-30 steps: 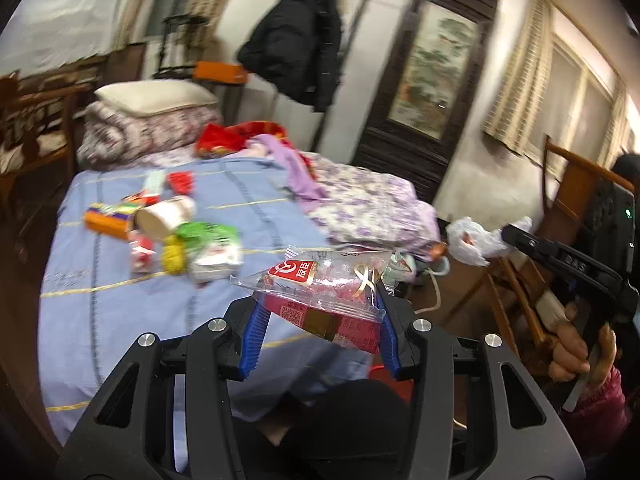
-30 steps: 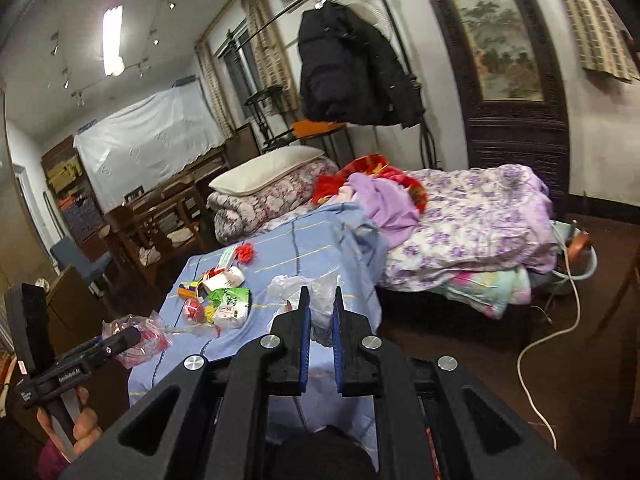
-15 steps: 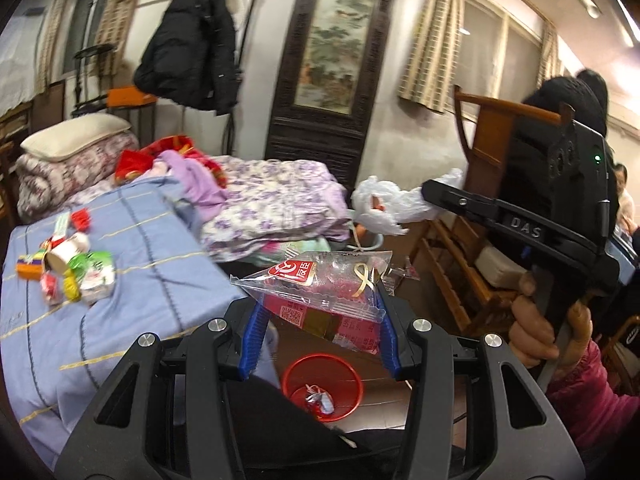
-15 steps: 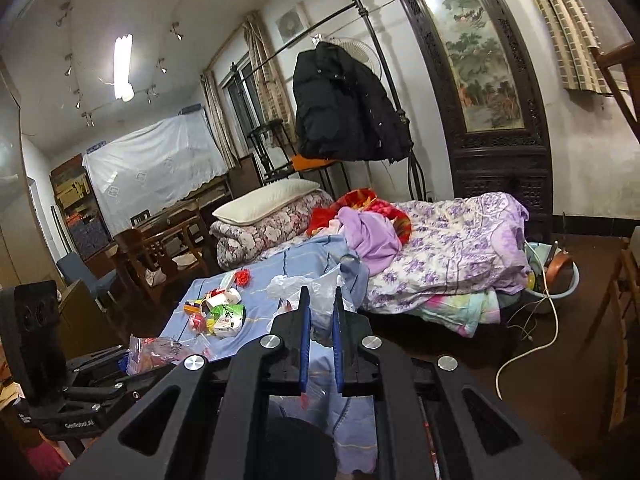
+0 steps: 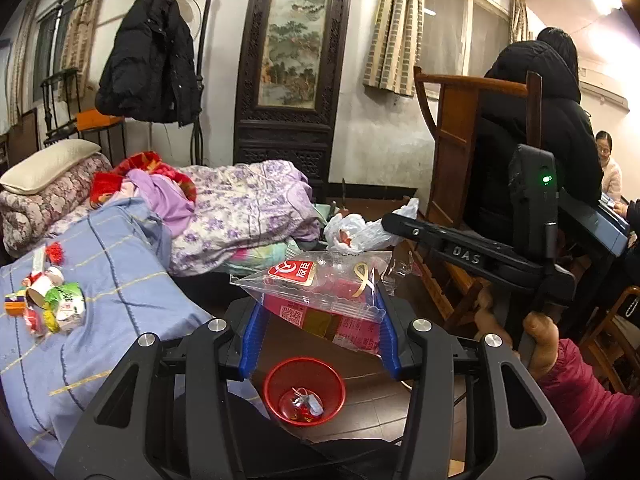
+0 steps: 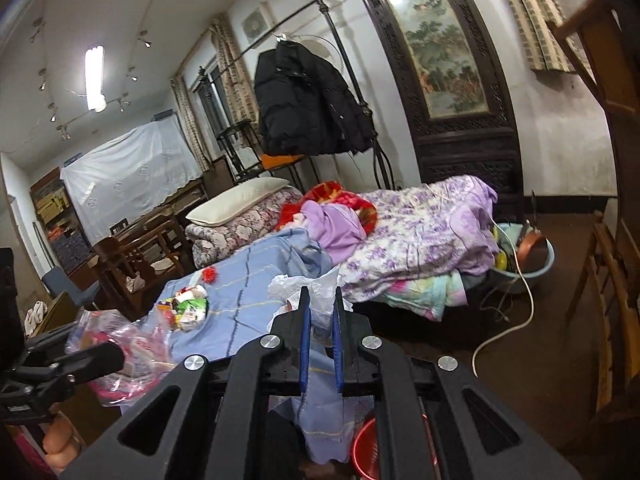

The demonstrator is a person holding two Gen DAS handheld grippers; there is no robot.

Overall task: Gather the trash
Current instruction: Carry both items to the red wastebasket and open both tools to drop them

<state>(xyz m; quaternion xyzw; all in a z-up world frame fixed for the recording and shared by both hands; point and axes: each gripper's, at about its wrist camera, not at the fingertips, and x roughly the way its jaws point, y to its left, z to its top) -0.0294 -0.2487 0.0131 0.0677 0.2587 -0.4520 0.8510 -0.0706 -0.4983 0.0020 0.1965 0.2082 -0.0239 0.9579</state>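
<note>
My left gripper [image 5: 318,300] is shut on a clear and red snack wrapper [image 5: 320,284], its blue pads pressing both ends. Beneath it on the floor stands a red bin [image 5: 272,376] with a few scraps inside. My right gripper [image 6: 320,294] is shut on a crumpled white plastic bag [image 6: 298,286]. From the left wrist view that bag [image 5: 352,232] hangs at the right gripper's [image 5: 390,222] tip, just beyond the wrapper. A pile of trash [image 5: 48,300] lies on the blue bedspread [image 5: 120,272]. The right wrist view shows the wrapper [image 6: 108,332] at lower left and the bin's rim [image 6: 364,446] under the fingers.
A wooden chair [image 5: 452,152] stands right of the bin, with a person in a black coat [image 5: 552,120] behind it. Purple quilts [image 6: 420,232] cover the bed's far end. A white cable [image 6: 504,328] and a basin [image 6: 528,264] lie on the floor.
The left gripper has swung right, away from the bed, and the red bin has come into view under the wrapper. The right gripper with its bag has drawn nearer.
</note>
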